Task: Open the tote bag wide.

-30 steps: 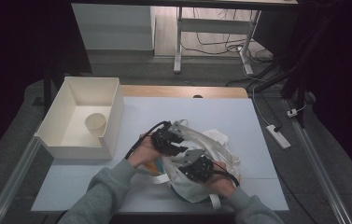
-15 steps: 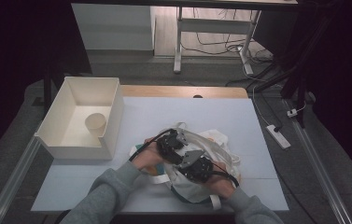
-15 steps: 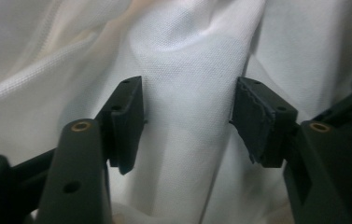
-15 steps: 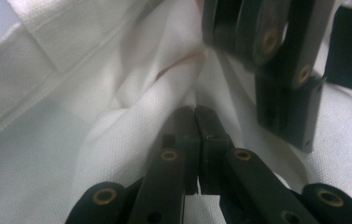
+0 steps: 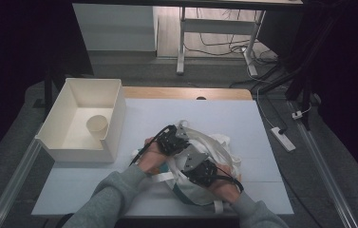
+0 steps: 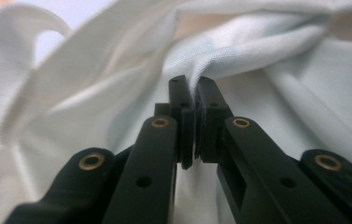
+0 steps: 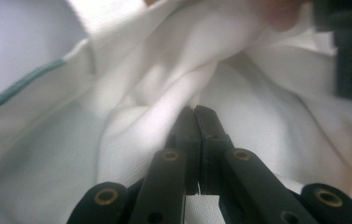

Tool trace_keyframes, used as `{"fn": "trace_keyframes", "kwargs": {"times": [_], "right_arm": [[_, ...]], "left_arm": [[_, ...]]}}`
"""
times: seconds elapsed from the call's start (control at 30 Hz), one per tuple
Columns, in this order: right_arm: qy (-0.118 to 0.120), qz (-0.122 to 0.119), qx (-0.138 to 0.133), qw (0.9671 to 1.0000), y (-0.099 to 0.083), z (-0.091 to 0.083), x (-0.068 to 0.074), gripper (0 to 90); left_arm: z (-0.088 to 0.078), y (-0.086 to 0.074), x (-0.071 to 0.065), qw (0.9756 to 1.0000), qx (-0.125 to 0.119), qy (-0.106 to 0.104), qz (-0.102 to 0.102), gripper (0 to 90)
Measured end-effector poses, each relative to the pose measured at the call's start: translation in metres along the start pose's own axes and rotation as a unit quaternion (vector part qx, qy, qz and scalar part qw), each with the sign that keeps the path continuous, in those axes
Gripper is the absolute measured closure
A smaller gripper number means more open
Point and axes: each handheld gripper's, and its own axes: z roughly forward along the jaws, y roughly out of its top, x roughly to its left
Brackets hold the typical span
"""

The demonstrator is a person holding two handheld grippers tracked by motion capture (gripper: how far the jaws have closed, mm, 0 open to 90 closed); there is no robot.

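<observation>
both tools pinching a crumpled white cloth bag with a green trim line [image 5: 214, 156] on the table [image 5: 96, 185]

left tool [image 6: 194, 86], jaws just closed, clamps a fold; right tool [image 7: 194, 109] is shut on another fold. hands and tools hide the bag's middle; its shape is hard to make out.

Tabletop [image 5: 224, 118] pale, wooden strip at far edge. Grey floor [image 5: 134, 71] around it. Beyond: white cabinet [image 5: 115, 26], metal-legged desk frame [image 5: 182, 42], loose cables [image 5: 214, 40]. White power strip [image 5: 282, 138] on floor at right. Surroundings dark; side walls possibly curtained, cannot tell.
</observation>
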Motion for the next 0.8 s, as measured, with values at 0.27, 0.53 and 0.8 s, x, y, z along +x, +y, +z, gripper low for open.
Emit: {"fn": "trace_keyframes", "kwargs": {"times": [0.27, 0.53, 0.8], "right_arm": [[0.027, 0.005, 0.010, 0.9996, 0.001, 0.002, 0.003, 89.5], [0.032, -0.013, 0.003, 0.9994, -0.001, 0.002, 0.002, 88.6], [-0.017, 0.025, -0.098, 0.9947, 0.005, -0.034, -0.007, 80.6]], "left_arm": [[-0.001, -0.006, 0.016, 0.9994, -0.011, 0.005, -0.033, 86.2], [0.001, -0.007, 0.017, 0.9995, -0.008, 0.001, -0.032, 86.2], [0.002, -0.009, 0.017, 0.9992, -0.007, -0.014, -0.038, 86.1]]}}
